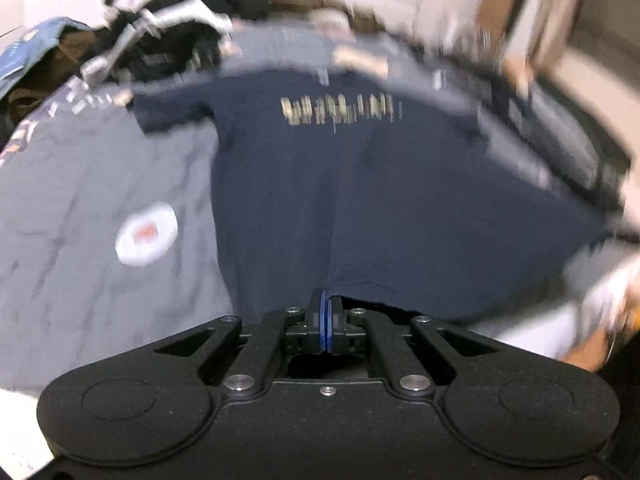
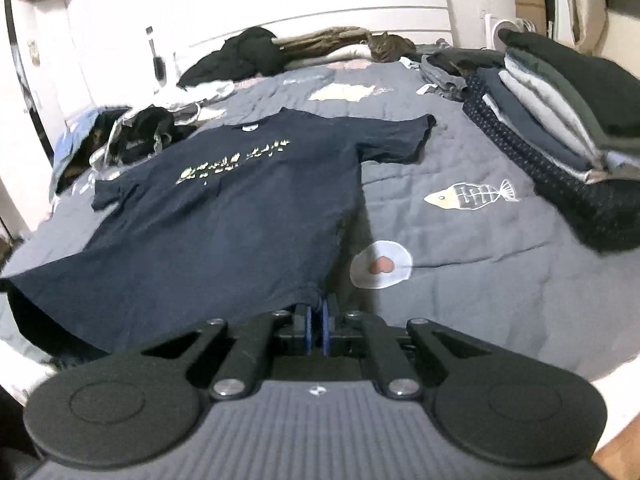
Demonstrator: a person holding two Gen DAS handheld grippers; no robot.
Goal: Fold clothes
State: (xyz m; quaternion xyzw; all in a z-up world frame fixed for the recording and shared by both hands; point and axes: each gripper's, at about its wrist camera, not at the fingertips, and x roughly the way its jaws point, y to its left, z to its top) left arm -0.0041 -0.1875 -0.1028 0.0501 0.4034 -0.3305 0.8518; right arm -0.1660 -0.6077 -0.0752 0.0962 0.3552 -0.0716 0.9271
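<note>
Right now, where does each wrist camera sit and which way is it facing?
Left wrist: rides behind the left hand-held gripper, looking along the navy T-shirt toward its collar; the picture is motion-blurred; jaws pinch the hem.
Right wrist: behind the right hand-held gripper, facing up the bed past folded clothes to a cat; jaws pinch the hem.
Shared: the T-shirt, the grey bedspread.

A navy T-shirt (image 2: 224,216) with pale gold lettering (image 2: 232,162) lies on a grey-blue quilt (image 2: 480,248) patterned with a white fish skeleton (image 2: 472,194) and a white patch with a pink heart (image 2: 382,266); a navy dotted cloth (image 2: 560,184) sits under a stack of grey and black clothes (image 2: 560,92).
</note>
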